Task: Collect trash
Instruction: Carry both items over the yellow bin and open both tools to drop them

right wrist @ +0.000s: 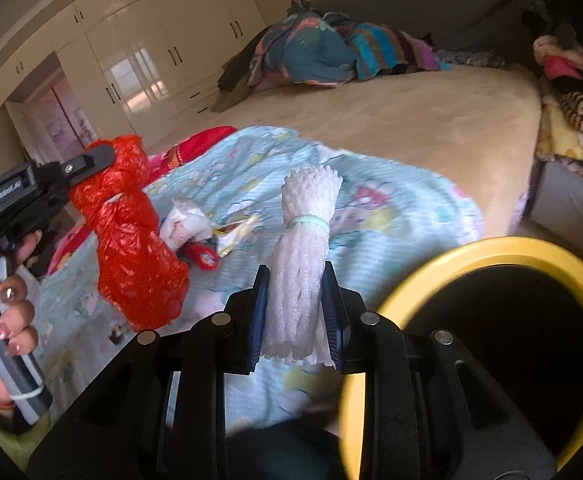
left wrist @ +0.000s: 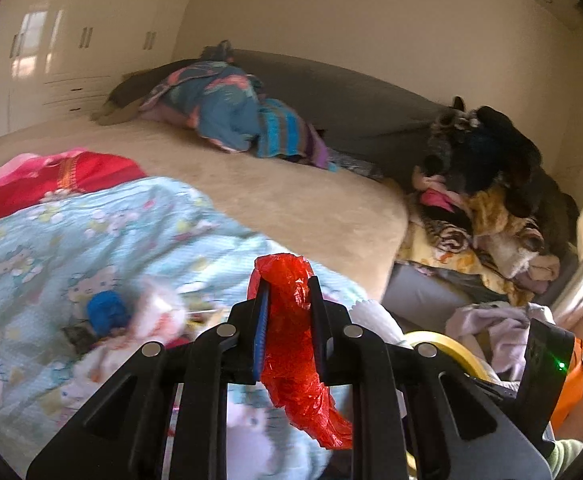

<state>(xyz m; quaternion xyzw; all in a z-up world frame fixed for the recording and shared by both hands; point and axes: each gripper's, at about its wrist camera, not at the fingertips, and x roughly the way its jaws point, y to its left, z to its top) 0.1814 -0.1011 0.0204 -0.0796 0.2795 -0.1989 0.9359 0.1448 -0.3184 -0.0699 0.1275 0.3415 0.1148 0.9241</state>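
Yellow bin [right wrist: 491,248] rim cut off, interior dark.

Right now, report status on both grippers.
Left gripper shut on red plastic bag. Right gripper shut on white foam netting. Yellow-rimmed bin alongside; wrappers remain on bedspread.

text: "GenRobot.AI", blurred | on: left tongs [right wrist: 91,160] body
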